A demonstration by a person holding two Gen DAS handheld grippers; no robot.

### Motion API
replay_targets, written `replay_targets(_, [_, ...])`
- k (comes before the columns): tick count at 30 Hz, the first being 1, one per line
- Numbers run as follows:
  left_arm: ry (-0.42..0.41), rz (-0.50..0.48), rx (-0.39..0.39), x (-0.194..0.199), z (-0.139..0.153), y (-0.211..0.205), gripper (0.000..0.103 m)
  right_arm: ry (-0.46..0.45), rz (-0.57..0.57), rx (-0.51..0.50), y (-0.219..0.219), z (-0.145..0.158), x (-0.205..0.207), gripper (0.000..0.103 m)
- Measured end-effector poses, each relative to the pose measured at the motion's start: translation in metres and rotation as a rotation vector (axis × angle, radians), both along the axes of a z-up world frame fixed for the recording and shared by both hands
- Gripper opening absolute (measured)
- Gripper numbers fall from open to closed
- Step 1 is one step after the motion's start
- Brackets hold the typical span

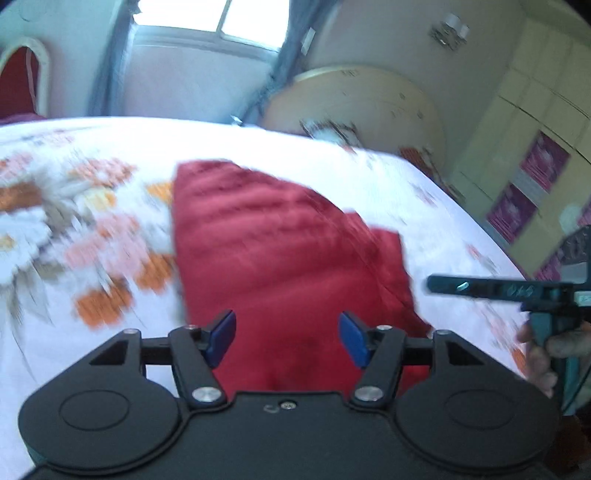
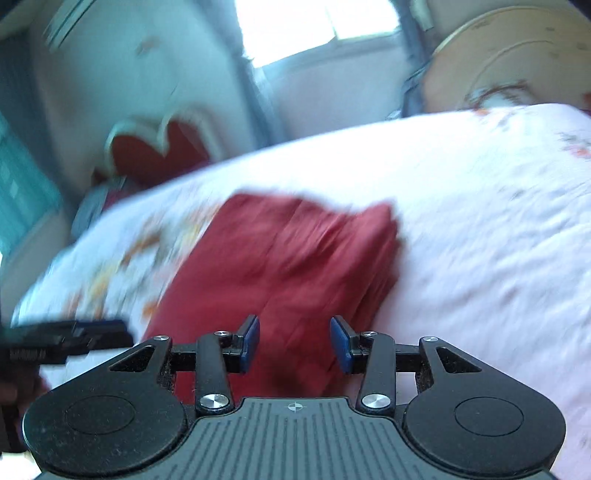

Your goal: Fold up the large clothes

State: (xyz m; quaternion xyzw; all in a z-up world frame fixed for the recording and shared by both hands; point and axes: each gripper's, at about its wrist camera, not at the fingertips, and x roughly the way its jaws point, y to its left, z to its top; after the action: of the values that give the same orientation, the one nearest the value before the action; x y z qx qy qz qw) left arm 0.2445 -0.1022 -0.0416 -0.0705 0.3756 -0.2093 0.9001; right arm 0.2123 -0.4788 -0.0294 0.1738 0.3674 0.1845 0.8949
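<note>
While both views are motion-blurred, the folded dark-red cloth garment (image 1: 280,258) (image 2: 280,266) reads clearly: it lies flat on the white bedspread with orange and pink flower print (image 1: 92,229) (image 2: 480,229), tapering to a point at its far end in the left wrist view.

Room, all relative to the red garment:
- bedspread surrounds it on every side; flower print is denser to its left
- bright window (image 1: 251,18) (image 2: 314,22) beyond its far end, grey curtain (image 1: 284,62) beside the window
- cream rounded headboard (image 1: 354,103) (image 2: 517,55) beyond and to its right
- red chair back with a cream frame (image 1: 22,85) (image 2: 162,147) beyond and to its left
- cream wardrobe with pink panels (image 1: 535,158) far to its right, left wrist view only

Grippers:
- left gripper (image 1: 287,339): above the near end of the garment, angled down; blue pads (image 1: 225,328) stand apart with red cloth showing between them, not pressing on it. Nothing held.
- right gripper (image 2: 294,343) (image 1: 480,286): just right of the left one, over the garment's near right edge, angled down; jaws apart, pads clear of the cloth. Nothing held.
- person's hand (image 1: 546,347) wraps the right gripper's handle at the frame edge.
</note>
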Motion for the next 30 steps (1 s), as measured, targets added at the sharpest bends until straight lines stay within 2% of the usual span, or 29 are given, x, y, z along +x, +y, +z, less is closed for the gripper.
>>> replay_targets(1, [0.000,0.016,-0.007,0.009,-0.001,0.000,0.059,-0.014,-0.017,0.014,-0.005,0.000,0.010,0.042])
replay_targets(2, [0.007,0.037,-0.015,0.018,-0.004,0.001,0.058,-0.027,-0.028,0.019,-0.005,-0.001,0.023,0.037])
replay_targets(3, [0.022,0.052,-0.026,0.027,-0.009,0.002,0.056,-0.031,-0.025,0.018,-0.004,-0.003,0.033,0.021])
replay_targets(4, [0.036,0.065,-0.031,0.035,-0.013,0.002,0.055,-0.023,-0.016,0.011,-0.002,-0.007,0.045,0.017])
replay_targets(6, [0.070,0.073,0.012,0.048,-0.023,-0.004,0.056,0.015,-0.019,-0.037,0.001,-0.025,0.066,0.017])
replay_targets(8, [0.094,0.082,0.028,0.053,-0.033,-0.006,0.058,0.114,-0.059,-0.091,-0.001,-0.051,0.085,0.017])
replay_targets(9, [0.098,0.091,0.025,0.053,-0.034,-0.004,0.058,0.138,-0.088,-0.086,-0.007,-0.058,0.089,0.017])
replay_targets(11, [0.102,0.102,0.023,0.050,-0.029,-0.003,0.059,0.143,-0.148,0.005,-0.026,-0.057,0.084,0.018])
replay_targets(12, [0.099,0.104,0.016,0.047,-0.026,-0.001,0.072,0.122,-0.167,0.057,-0.035,-0.052,0.077,0.019])
replay_targets(13, [0.091,0.112,0.010,0.043,-0.023,0.001,0.091,0.117,-0.179,0.109,-0.045,-0.049,0.071,0.024])
replay_targets(14, [0.080,0.123,0.007,0.041,-0.022,0.004,0.096,0.131,-0.194,0.157,-0.054,-0.049,0.067,0.058])
replay_targets(15, [0.078,0.129,-0.005,0.039,-0.022,0.007,0.096,0.140,-0.206,0.222,-0.061,-0.050,0.066,0.085])
replay_targets(16, [0.095,0.131,-0.025,0.042,-0.023,0.009,0.095,0.143,-0.209,0.290,-0.069,-0.056,0.063,0.086])
replay_targets(18, [0.136,0.160,-0.081,0.048,-0.030,0.015,0.091,0.216,-0.209,0.383,-0.077,-0.070,0.067,0.086])
replay_targets(20, [0.159,0.169,-0.139,0.054,-0.034,0.020,0.088,0.242,-0.184,0.435,-0.076,-0.078,0.070,0.086])
replay_targets(23, [0.196,0.177,-0.207,0.065,-0.041,0.022,0.086,0.264,-0.123,0.418,-0.062,-0.084,0.081,0.086])
replay_targets(25, [0.221,0.183,-0.240,0.072,-0.048,0.023,0.082,0.283,-0.119,0.420,-0.057,-0.090,0.084,0.085])
replay_targets(28, [0.244,0.208,-0.277,0.078,-0.057,0.026,0.081,0.277,-0.109,0.435,-0.053,-0.097,0.087,0.085])
replay_targets(30, [0.256,0.225,-0.305,0.081,-0.063,0.029,0.079,0.272,-0.096,0.422,-0.049,-0.097,0.093,0.075])
